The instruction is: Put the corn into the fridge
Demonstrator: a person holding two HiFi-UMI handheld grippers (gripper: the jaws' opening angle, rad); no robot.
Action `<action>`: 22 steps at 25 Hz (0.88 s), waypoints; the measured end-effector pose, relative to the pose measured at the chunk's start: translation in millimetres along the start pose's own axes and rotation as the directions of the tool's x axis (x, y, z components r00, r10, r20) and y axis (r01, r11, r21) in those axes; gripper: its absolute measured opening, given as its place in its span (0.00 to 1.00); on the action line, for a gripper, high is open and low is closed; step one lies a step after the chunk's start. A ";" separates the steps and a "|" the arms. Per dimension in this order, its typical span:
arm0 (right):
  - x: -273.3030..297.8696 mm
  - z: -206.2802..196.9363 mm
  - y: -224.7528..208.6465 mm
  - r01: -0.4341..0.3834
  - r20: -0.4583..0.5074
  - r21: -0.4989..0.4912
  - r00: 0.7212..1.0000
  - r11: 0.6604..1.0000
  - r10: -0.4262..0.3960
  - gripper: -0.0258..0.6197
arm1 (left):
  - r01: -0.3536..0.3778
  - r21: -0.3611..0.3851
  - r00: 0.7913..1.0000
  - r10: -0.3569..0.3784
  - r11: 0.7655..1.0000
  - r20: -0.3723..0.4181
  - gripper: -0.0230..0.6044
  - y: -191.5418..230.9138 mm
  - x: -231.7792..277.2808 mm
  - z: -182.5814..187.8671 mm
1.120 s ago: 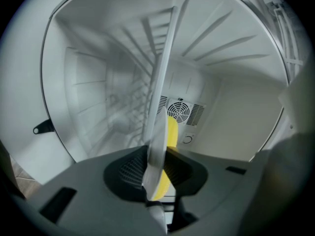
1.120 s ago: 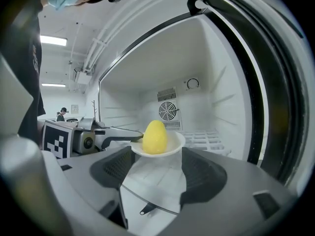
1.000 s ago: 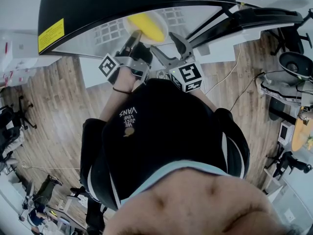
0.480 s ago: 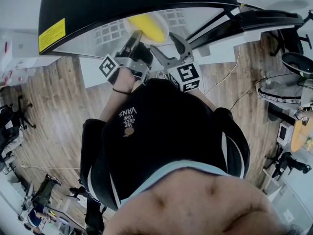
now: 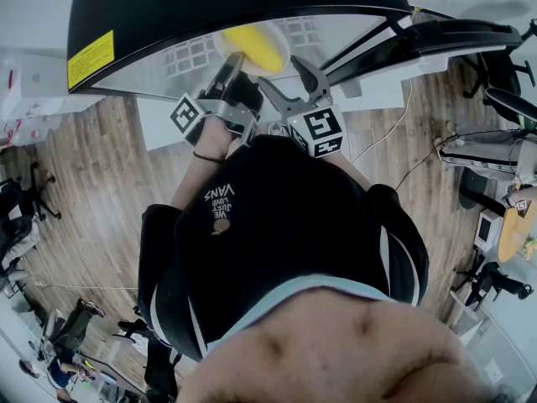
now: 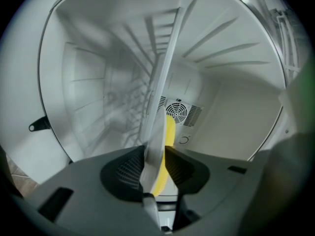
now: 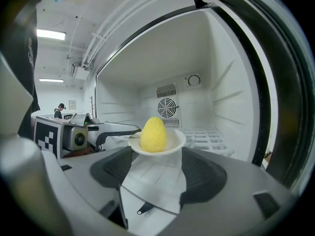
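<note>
Yellow corn (image 7: 153, 134) sits loose in the middle of a small white plate (image 7: 175, 142), w/ the plate already past the fridge (image 5: 210, 7) opening, over the front edge of the lower shelf (image 7: 147, 181). Can't tell whether it rests on that shelf or hangs just above.

Left gripper (image 6: 155, 154) is clamped on the plate's near rim, jaws tight on the thin edge, corn just beyond the pads. Right gripper (image 7: 156, 156) has its jaws apart w/ nothing between them. It hovers just short of the plate's near rim and gives no support.

Likely trouble from here:
- One-rim pinch = plate can pivot. Any wrist roll or sag at the far rim tilts it, and the corn, rounded and unsecured, prob. rolls off toward the wire rack (image 7: 209, 136) or out the front.
- Letting go before the plate base is flat on the shelf would drop or rock it.
- Plate left too near the shelf's front edge could tip out.
- Pushing in fast, the far rim may catch the shelf lip and jolt the corn.
- Right gripper is close, so a nudge against the rim would twist the plate in the left's grip.
</note>
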State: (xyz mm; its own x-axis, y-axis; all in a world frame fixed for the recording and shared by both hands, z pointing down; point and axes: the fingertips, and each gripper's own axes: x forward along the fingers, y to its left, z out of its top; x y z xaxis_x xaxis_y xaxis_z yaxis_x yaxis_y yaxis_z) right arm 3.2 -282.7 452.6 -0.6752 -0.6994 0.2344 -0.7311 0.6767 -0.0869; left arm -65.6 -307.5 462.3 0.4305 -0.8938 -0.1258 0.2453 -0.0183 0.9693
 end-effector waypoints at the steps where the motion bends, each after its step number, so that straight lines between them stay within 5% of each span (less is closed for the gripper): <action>1: 0.3 0.1 -0.2 -0.003 -0.002 -0.001 1.000 1.000 0.003 0.52 | 0.002 0.004 1.000 -0.002 1.000 -0.001 0.21 -0.5 0.2 -0.2; 22: 17.2 3.3 -8.5 -0.016 -0.016 -0.016 1.000 1.000 0.016 0.52 | 0.004 0.021 0.999 -0.005 1.000 0.053 0.23 -1.5 -12.2 13.4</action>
State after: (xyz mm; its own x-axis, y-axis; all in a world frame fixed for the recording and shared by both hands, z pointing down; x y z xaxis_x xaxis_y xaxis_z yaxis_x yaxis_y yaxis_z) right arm -2.5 -301.3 454.1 -0.6853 -0.6847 0.2482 -0.7183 0.6916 -0.0755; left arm -82.9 -302.6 465.2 0.3830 -0.9160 -0.1193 0.2283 -0.0313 0.9731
